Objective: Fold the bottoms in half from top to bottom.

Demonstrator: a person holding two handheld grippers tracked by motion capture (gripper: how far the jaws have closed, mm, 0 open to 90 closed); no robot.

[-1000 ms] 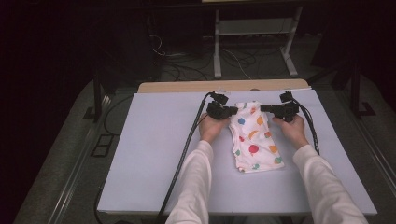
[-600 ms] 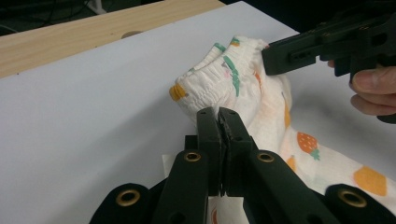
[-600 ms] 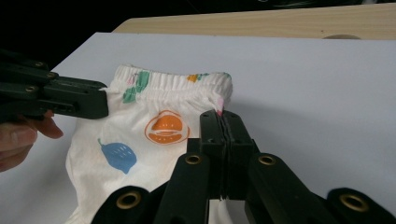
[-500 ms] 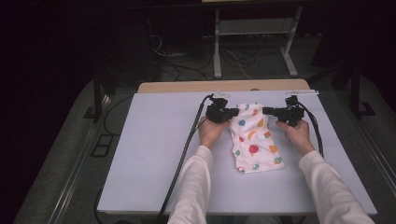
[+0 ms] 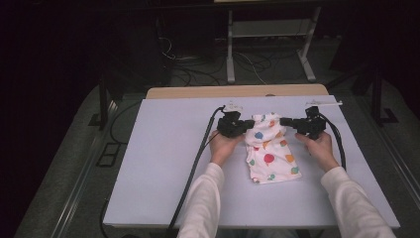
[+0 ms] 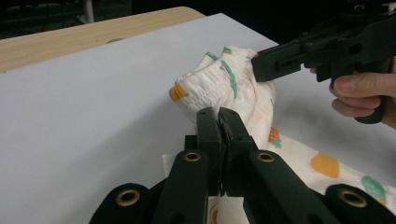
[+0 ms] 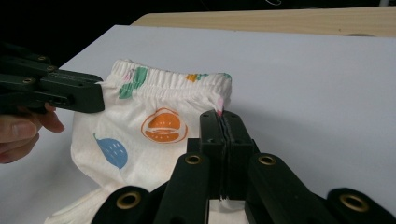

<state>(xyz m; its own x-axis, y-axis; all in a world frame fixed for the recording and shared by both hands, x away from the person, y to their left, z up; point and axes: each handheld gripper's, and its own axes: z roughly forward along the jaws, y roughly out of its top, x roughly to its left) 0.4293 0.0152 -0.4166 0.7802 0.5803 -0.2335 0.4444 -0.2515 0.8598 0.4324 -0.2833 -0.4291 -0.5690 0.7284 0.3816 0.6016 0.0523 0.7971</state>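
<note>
Small printed shorts (image 5: 270,151) lay on the white table (image 5: 158,163), right of centre in the high view, with the elastic waistband (image 5: 263,119) toward the top of the frame and the legs toward the bottom.

The left gripper (image 5: 243,126) was clamped on the waistband's left corner. In the left gripper view its jaws were pressed together with a fold of white cloth (image 6: 212,88) pinched at the tips. The right gripper (image 5: 283,121) was clamped on the opposite corner; in the right gripper view its jaws were likewise closed on the edge of the waistband (image 7: 219,86), by an orange print (image 7: 163,125).

The waistband was seen raised and bunched between the two grips, while the lower part of the shorts was seen flat on the table.

Step judged: a two-corner hold at the waist, with the garment being lifted or drawn, probably for a fold or for straightening.

Next move judged: both grips would need to be kept firm and moved together at an even height, so that the waistband is held taut and neither corner is slipped. If a fold is meant, the waist would be carried toward the bottom of the frame over the legs.
</note>
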